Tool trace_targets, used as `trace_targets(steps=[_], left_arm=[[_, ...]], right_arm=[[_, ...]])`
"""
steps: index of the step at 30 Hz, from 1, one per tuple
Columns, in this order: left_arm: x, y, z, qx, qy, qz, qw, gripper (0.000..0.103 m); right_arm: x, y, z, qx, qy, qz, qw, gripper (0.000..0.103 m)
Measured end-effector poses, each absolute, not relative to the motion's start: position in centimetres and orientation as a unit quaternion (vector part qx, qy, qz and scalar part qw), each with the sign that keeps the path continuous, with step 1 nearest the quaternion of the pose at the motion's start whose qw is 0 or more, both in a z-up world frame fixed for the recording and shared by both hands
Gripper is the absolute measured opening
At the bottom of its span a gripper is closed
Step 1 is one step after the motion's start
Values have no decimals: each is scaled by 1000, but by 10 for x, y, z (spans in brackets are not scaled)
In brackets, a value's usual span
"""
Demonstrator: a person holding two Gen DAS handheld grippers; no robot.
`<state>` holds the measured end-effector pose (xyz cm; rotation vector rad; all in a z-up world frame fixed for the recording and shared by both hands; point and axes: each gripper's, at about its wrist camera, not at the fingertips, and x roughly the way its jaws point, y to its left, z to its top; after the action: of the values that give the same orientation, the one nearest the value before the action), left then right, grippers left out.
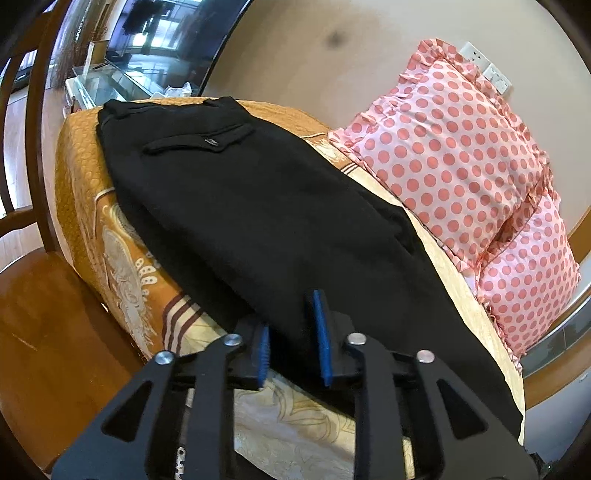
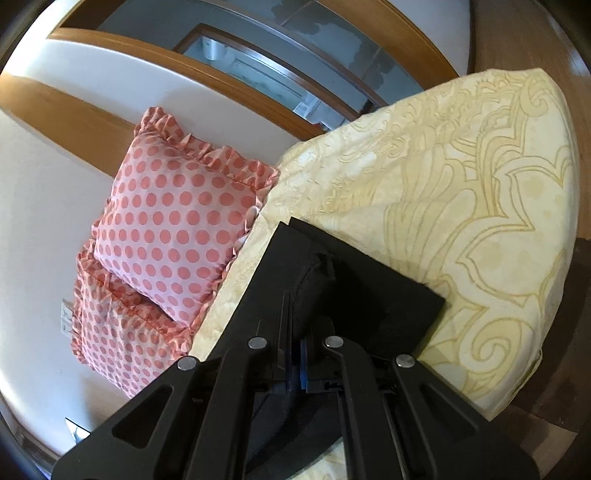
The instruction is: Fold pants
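Note:
Black pants lie lengthwise on a bed with a yellow patterned cover, waistband and back pocket at the far end. My left gripper is open, its blue pads just above the near part of the pants, holding nothing. In the right wrist view the pant-leg ends lie on the cover. My right gripper is shut on a bunched fold of the black pants fabric, lifted slightly off the bed.
Two pink polka-dot pillows lean against the wall along the bed's far side; they also show in the right wrist view. A wooden chair stands left of the bed. A TV and glass stand sit beyond the bed's end.

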<state>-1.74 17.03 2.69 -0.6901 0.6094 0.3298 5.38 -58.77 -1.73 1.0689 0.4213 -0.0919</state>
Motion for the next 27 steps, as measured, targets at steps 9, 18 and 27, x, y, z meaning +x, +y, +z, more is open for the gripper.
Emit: trace_targets(steps=[9, 18, 27], left_arm=[[-15, 168, 28, -322, 294, 154, 887, 22], [-20, 172, 24, -328, 294, 145, 886, 18], [-34, 164, 15, -331, 258, 151, 895, 7]], right_arm=[[39, -580, -6, 485, 189, -72, 851, 3], [28, -572, -8, 460, 203, -115, 857, 3], [30, -574, -14, 455, 212, -119, 857, 3]])
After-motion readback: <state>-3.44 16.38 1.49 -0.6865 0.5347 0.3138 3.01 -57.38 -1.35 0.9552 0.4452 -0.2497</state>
